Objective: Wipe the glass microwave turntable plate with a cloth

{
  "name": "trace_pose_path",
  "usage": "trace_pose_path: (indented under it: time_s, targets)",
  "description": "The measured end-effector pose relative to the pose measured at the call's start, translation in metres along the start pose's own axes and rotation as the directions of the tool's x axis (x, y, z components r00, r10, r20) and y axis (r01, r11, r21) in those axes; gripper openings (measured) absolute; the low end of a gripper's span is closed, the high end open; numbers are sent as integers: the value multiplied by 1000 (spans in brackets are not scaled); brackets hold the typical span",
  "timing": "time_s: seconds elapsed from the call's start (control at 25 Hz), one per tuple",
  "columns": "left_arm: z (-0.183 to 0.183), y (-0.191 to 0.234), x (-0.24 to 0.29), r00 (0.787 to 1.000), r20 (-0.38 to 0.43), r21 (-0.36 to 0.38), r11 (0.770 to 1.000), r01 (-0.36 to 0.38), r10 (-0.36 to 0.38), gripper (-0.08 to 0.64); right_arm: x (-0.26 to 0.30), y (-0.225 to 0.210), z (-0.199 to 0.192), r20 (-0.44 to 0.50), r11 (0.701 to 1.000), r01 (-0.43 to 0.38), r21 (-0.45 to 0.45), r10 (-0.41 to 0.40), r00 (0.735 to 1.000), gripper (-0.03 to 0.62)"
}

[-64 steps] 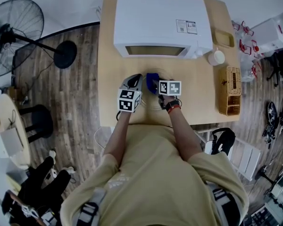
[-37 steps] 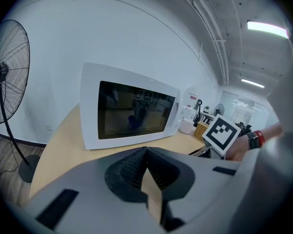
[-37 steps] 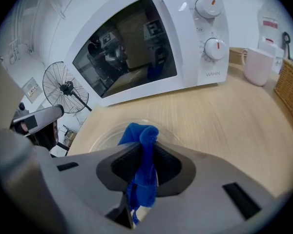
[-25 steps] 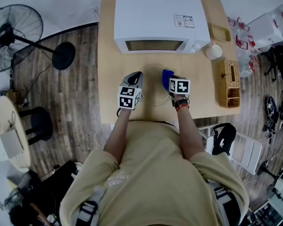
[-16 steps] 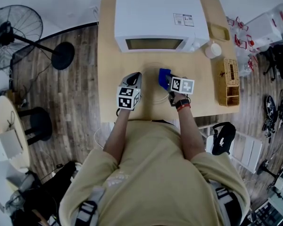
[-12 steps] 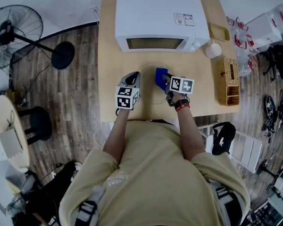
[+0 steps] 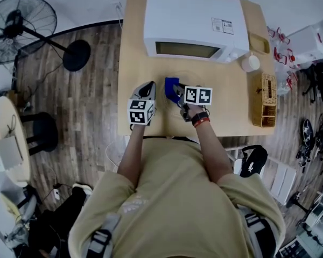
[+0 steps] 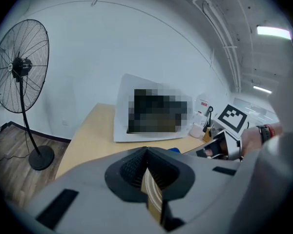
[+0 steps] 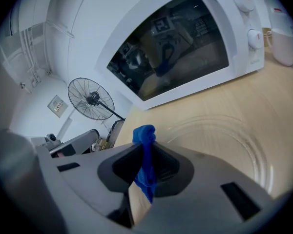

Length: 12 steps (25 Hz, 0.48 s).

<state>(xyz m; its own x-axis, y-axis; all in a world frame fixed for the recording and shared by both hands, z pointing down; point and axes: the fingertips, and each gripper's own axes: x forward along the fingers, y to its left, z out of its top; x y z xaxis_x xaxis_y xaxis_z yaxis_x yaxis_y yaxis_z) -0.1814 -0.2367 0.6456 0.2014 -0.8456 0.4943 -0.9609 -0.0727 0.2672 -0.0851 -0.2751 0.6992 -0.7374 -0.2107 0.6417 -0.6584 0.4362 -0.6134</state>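
Note:
The clear glass turntable plate [image 7: 184, 80] lies flat on the wooden table in front of the microwave; it shows as faint rings [image 9: 224, 140] in the right gripper view. My left gripper [image 7: 149, 86] is at the plate's left edge, and its jaws [image 8: 146, 152] are shut on the plate's thin rim. My right gripper [image 7: 176, 93] is shut on a bunched blue cloth [image 7: 171, 86], which sticks up between the jaws [image 9: 144, 135] over the left part of the plate. The two grippers are close together.
A white microwave [image 7: 191, 20] with its door closed stands at the back of the table [image 7: 132, 63]. To the right are a white cup [image 7: 251, 62], a small tray [image 7: 258, 42] and a wicker basket [image 7: 264, 99]. A standing fan [image 7: 21, 23] is on the floor, left.
The right gripper has carried the blue cloth leftward across the plate, from its right side toward the left gripper. The left gripper has stayed at the plate's left rim.

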Motion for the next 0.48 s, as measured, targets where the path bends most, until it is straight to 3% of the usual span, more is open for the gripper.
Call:
trace_pose_path:
  time_s: [0.24, 0.48]
  targets:
    - [-2, 12, -7, 1000, 1, -4, 1000, -23, 23, 18, 34, 22, -20, -87, 999, -12, -52, 7, 996, 71]
    - [-4, 16, -11, 1000, -3, -5, 1000, -29, 29, 18, 52, 20, -40, -153, 992, 45, -120, -63, 986, 71]
